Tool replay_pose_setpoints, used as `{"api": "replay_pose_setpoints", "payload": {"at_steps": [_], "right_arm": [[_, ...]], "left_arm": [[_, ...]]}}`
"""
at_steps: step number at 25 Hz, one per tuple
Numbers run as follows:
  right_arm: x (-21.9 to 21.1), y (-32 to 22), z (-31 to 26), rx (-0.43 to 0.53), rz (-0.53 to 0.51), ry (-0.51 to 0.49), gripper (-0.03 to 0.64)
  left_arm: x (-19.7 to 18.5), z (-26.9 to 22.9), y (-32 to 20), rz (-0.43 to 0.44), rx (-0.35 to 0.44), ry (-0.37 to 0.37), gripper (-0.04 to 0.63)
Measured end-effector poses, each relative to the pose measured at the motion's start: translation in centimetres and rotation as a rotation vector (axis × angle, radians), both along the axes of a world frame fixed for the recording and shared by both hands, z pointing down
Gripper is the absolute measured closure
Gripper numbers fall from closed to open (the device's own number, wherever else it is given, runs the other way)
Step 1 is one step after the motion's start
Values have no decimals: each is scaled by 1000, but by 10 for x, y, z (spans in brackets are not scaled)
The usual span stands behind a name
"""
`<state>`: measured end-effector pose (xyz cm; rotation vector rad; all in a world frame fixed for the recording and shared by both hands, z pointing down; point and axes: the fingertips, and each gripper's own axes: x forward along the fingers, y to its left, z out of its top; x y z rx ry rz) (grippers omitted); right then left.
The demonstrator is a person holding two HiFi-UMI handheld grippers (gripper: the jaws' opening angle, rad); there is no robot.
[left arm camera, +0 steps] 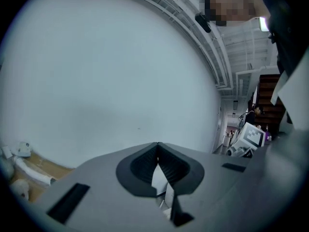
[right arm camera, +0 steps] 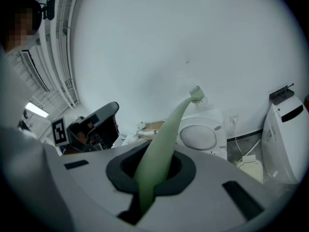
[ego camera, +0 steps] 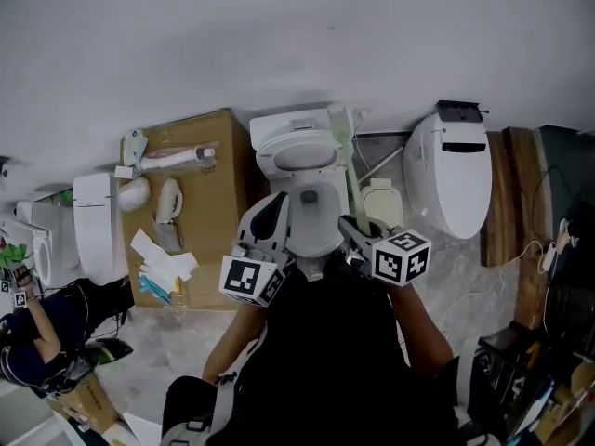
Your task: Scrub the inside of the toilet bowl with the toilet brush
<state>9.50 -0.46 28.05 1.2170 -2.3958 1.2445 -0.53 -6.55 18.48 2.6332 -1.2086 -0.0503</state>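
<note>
A white toilet (ego camera: 302,170) stands against the wall with its bowl (ego camera: 314,214) open just ahead of both grippers. My right gripper (ego camera: 358,235) is shut on the handle of a pale green toilet brush (ego camera: 347,156). The brush rises past the seat's right side, its head up by the tank. In the right gripper view the handle (right arm camera: 166,132) runs out from the jaws (right arm camera: 157,156) to the bristle head (right arm camera: 196,94), above the toilet (right arm camera: 200,137). My left gripper (ego camera: 270,216) hovers over the bowl's left rim. Its jaws (left arm camera: 158,151) meet at the tips, with nothing between them.
A cardboard box (ego camera: 191,203) with a pipe, papers and small items lies left of the toilet. A second white toilet (ego camera: 456,170) stands to the right, with a small white holder (ego camera: 381,201) between. Another toilet (ego camera: 93,226) and a person (ego camera: 37,328) are at far left.
</note>
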Motion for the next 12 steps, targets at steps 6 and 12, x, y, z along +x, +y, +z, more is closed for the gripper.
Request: {"api": "replay_pose_setpoints", "payload": {"at_steps": [6,12], "right_arm": [[10,-19,-17,43,37,-11,598],[13,-31,-26,66,55,-12,598]], "left_arm": [[4,-11,-8,3,27,4,588],[3,-16,-16,16,53,5,588]]}}
